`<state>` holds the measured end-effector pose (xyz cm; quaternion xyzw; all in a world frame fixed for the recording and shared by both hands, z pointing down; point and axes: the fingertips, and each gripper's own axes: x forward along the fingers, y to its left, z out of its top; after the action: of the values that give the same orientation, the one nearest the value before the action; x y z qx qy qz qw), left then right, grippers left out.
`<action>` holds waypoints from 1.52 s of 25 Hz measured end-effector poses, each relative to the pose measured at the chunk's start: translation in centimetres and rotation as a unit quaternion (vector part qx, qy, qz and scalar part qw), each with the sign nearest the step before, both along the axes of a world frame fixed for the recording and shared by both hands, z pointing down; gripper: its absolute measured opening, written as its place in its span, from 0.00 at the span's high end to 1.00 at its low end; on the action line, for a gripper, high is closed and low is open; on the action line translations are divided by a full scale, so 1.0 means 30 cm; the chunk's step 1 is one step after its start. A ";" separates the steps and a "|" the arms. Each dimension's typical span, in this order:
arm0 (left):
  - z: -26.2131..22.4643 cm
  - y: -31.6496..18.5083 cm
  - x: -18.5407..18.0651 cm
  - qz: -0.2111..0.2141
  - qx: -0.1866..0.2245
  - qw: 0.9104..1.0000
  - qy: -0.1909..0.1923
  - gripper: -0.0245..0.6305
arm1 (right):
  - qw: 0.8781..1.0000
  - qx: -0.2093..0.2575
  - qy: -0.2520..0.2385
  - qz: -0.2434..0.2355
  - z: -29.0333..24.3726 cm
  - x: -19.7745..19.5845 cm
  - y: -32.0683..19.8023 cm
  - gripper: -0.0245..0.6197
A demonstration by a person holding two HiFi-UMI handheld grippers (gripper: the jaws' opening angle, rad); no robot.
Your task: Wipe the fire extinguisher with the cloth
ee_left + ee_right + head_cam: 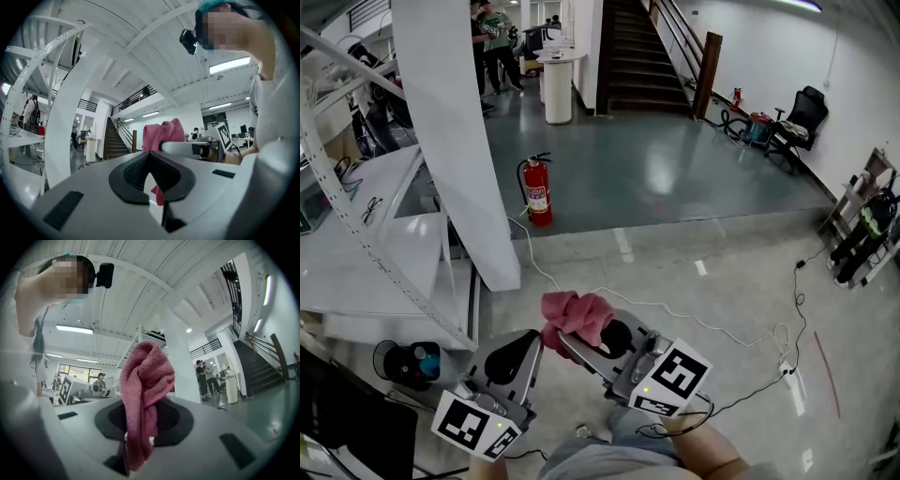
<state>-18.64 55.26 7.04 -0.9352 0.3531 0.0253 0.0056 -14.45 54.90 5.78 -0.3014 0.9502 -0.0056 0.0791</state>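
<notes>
Right tool pinches the pink cloth, which bunches above its jaws. Left tool, just beside it, has jaws pressed together on nothing. Red fire extinguisher stands upright on the floor, well ahead of both tools.

The floor is pale near the person and dark and glossy farther off; a red fire extinguisher stands upright on the dark part — by the seam; a white cable trails across the pale part.
</notes>
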 end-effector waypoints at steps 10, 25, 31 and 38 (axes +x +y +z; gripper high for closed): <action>0.007 -0.064 0.072 0.018 0.002 1.000 -0.008 0.95 | 0.999 -0.021 -0.031 0.026 -0.003 0.108 -0.051 0.81; -0.023 -0.573 0.543 -0.035 0.017 0.999 -0.009 0.95 | 0.999 -0.017 -0.033 -0.036 -0.009 0.575 -0.566 0.81; -0.043 -0.788 0.806 -0.061 0.032 0.998 -0.003 0.95 | 0.998 -0.018 -0.014 -0.059 -0.005 0.830 -0.782 0.81; 0.017 -0.978 0.874 -0.088 0.007 0.996 -0.020 0.95 | 0.996 -0.042 -0.033 -0.065 0.060 0.942 -0.981 0.81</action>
<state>7.58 25.91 7.53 -0.9010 0.4332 0.0087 0.0209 13.81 25.45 7.59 -0.2414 0.9637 -0.0604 0.0968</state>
